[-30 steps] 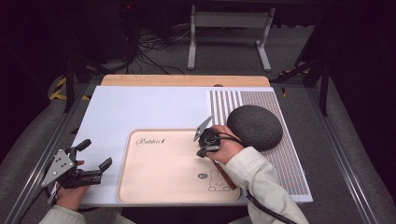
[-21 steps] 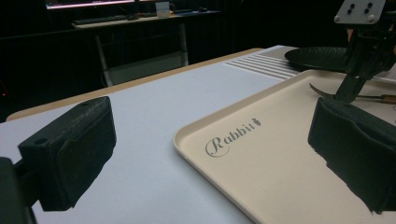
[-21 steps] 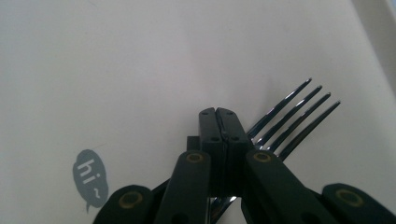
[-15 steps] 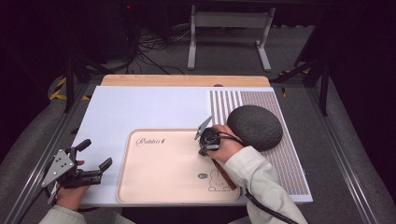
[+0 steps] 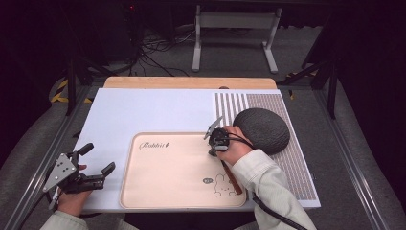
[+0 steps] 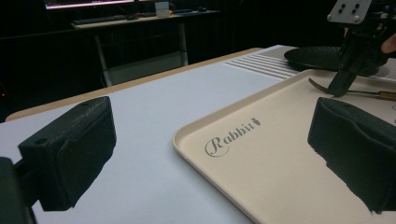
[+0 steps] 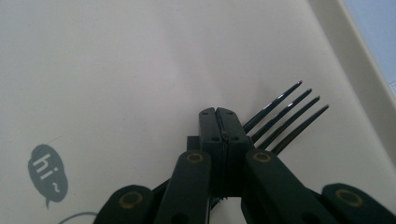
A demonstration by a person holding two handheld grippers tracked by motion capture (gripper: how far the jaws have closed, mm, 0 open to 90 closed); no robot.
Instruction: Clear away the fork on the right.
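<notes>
A fork with a brown handle [image 5: 231,175] lies on the beige "Rabbit" tray [image 5: 163,191] near its right side. My right gripper [image 5: 213,151] points down at the fork's neck and is shut on it. In the right gripper view the closed jaws [image 7: 219,114] hide the neck and the dark tines [image 7: 285,121] fan out beyond them over the tray [image 7: 116,70]. My left gripper [image 5: 98,158] rests at the table's front left, open and empty. Its view looks along the tray [image 6: 280,186] between its pads [image 6: 70,149] to the right gripper [image 6: 343,84] and the fork [image 6: 322,87].
A dark grey round woven mat [image 5: 262,130] lies just right of the right hand, on a striped placemat [image 5: 297,167]. The tray sits on a pale white board [image 5: 143,110] with a wooden strip [image 5: 191,82] at the far edge. A metal stand [image 5: 234,38] is behind the table.
</notes>
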